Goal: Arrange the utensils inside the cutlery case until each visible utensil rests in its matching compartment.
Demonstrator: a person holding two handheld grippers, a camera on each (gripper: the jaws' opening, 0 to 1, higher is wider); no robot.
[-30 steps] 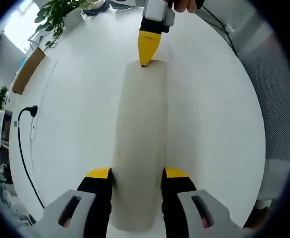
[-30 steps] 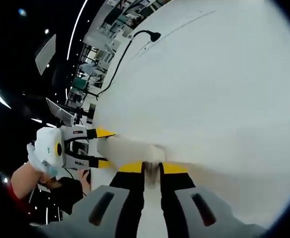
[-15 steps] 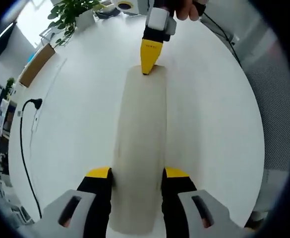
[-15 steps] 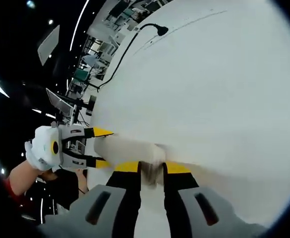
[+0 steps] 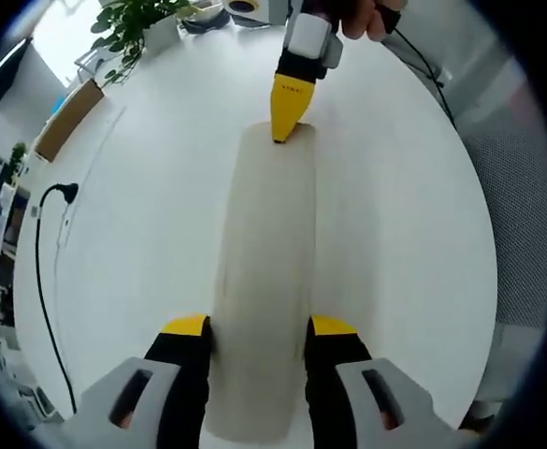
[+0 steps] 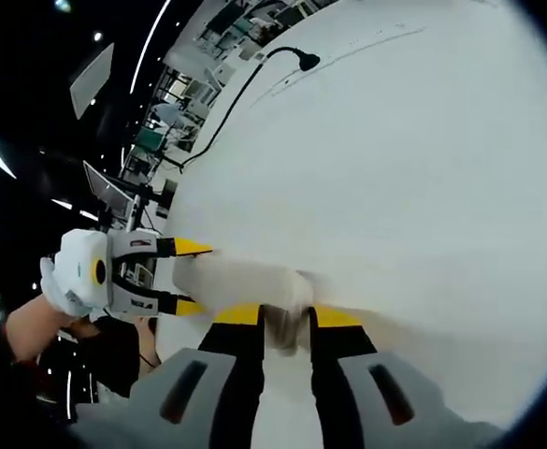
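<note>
A long, pale, translucent cutlery case (image 5: 264, 271) lies closed on the white table (image 5: 142, 234), stretching away from me in the left gripper view. My left gripper (image 5: 259, 327) is shut on its near end, one yellow-tipped jaw on each long side. At the far end, my right gripper (image 5: 280, 136) pinches the case's edge. In the right gripper view, the right gripper (image 6: 287, 318) is shut on the case (image 6: 240, 281), and the left gripper (image 6: 189, 277) clamps the other end at the left. What the case contains is hidden.
A black power cable with a plug (image 5: 49, 215) runs along the table's left side. A potted plant (image 5: 133, 19), a cardboard box (image 5: 63, 117) and a tape roll (image 5: 243, 6) sit at the far edge. A hand (image 5: 367, 14) holds the right gripper.
Both grippers keep their hold on the case. Only the views have shifted slightly with the hands.
</note>
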